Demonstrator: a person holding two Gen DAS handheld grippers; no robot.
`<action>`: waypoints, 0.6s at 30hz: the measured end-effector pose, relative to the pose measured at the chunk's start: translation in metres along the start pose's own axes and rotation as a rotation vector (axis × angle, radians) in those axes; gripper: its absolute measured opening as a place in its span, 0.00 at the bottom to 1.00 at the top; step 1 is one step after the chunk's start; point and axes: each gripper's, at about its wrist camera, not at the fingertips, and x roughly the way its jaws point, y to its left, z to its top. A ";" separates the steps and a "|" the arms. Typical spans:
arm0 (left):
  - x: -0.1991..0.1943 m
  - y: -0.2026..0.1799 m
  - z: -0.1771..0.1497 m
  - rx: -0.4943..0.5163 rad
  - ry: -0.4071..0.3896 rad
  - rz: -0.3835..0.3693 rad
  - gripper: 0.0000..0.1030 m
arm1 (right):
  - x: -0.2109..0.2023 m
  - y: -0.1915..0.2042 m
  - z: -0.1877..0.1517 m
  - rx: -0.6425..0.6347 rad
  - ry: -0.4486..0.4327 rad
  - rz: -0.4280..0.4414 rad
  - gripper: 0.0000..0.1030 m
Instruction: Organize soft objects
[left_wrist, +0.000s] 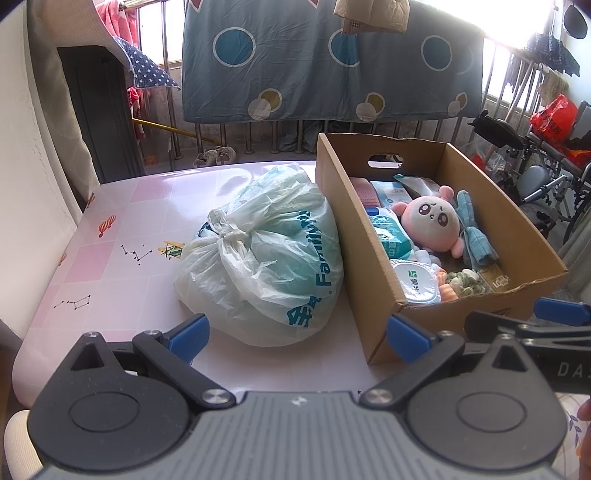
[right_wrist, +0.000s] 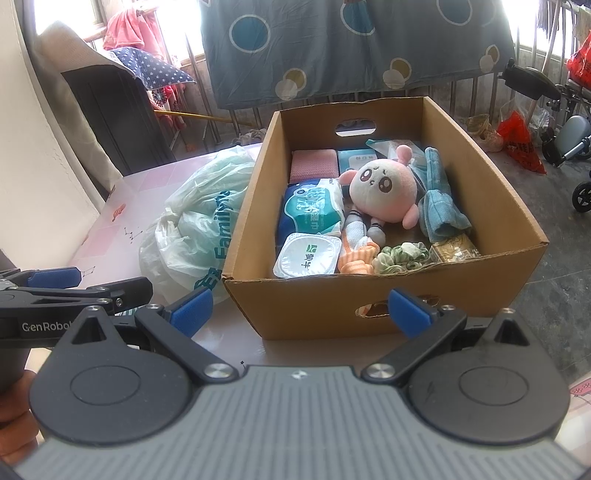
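Bag (left_wrist: 266, 254) sits knotted, touching box (left_wrist: 343, 236) left wall. Left gripper (left_wrist: 297, 334) and right gripper (right_wrist: 299, 308) hover wide open, empty. Best grasp likely the knot, not slippery film.

Bright daylight floods from blown-out rear windows (left_wrist: 517, 40); fisheye edges curve, sharp focus.

The cardboard box (right_wrist: 384, 291) stands on the table (left_wrist: 110, 258). Left of the box, touching its wall, lies the tied plastic bag (left_wrist: 266, 258). In the box, the plush toy (right_wrist: 384, 192) rests near the middle, a tissue pack (right_wrist: 314, 210) to its left, a folded cloth (right_wrist: 439, 199) to its right, a scrunchie (right_wrist: 400, 256) at the near wall.
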 end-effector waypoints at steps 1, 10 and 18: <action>0.000 0.000 -0.001 0.001 0.000 0.000 1.00 | 0.000 0.000 0.000 0.000 0.000 0.000 0.99; 0.000 0.001 0.000 -0.001 0.001 0.000 0.99 | 0.000 0.000 0.000 0.000 0.001 0.000 0.99; 0.000 0.001 0.000 -0.002 0.000 0.000 0.99 | 0.001 0.001 -0.001 0.000 0.001 0.001 0.99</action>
